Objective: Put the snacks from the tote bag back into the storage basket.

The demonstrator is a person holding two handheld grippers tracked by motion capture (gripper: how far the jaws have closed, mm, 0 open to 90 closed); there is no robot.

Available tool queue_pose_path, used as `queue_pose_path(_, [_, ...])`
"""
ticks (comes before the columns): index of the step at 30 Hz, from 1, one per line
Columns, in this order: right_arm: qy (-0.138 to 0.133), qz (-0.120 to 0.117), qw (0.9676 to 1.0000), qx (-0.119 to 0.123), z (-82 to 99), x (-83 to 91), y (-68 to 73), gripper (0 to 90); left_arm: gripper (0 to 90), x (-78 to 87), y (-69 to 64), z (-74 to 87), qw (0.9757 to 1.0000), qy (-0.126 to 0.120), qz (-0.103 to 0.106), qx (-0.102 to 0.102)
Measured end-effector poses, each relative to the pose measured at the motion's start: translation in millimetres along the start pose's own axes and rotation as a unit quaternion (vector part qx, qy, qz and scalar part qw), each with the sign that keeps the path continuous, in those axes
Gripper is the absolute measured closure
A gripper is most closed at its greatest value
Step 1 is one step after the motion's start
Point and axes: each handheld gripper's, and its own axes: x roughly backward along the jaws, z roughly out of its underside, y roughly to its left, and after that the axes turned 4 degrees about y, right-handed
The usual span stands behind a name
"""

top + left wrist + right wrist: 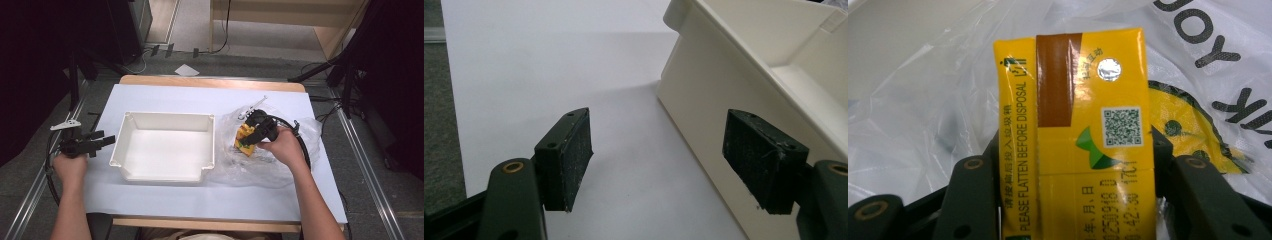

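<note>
Yellow drink carton [1073, 135] sits between the jaws of the right gripper [256, 131], to the right of the white tub [165, 172] and on top of a crumpled clear plastic bag [280, 165]. In the right gripper view the black jaws hug both long sides of the carton, so the tongs are clamped on it, though whether the squeeze is already firm enough to lift I cannot tell for sure. The step in hand, as I judge it, is the pick: the carton is gripped but not yet clear of the bag. The next move probably calls for a clean lift straight off the plastic, then a carry leftward over the tub's near right rim and a release inside; the thin bag may cling and come up with the carton, so a slow rise would help.

Left of the tub, the left gripper [102, 141] hovers over the white table cover [210, 200], its jaws apart with nothing between them, one pad [764, 160] just beside the tub's outer wall.

Count: one carton, one tub, one plastic bag, two grippers. A small white object [251, 106] lies beyond the bag, too small to identify.
</note>
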Motion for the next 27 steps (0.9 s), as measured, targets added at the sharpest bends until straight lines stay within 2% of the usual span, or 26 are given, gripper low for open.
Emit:
queue_pose_path(5, [0.003, -0.005, 0.9999, -0.012, 0.0, 1.1, -2.2, 51.3, 29.0, 0.3, -0.5, 0.0, 1.0, -0.003, 0.001, 0.001])
queue_pose_path(16, [0.007, -0.002, 0.9999, -0.011, -0.4, 3.9, -2.6, 51.4, 29.0, 0.1, -0.5, 0.1, 1.0, -0.002, 0.001, 0.001])
queue_pose_path(27, [-0.002, 0.006, 0.9998, -0.017, 0.1, 15.8, -3.4, 51.4, 29.0, -0.4, -0.4, 0.2, 1.0, 0.0, 0.002, 0.001])
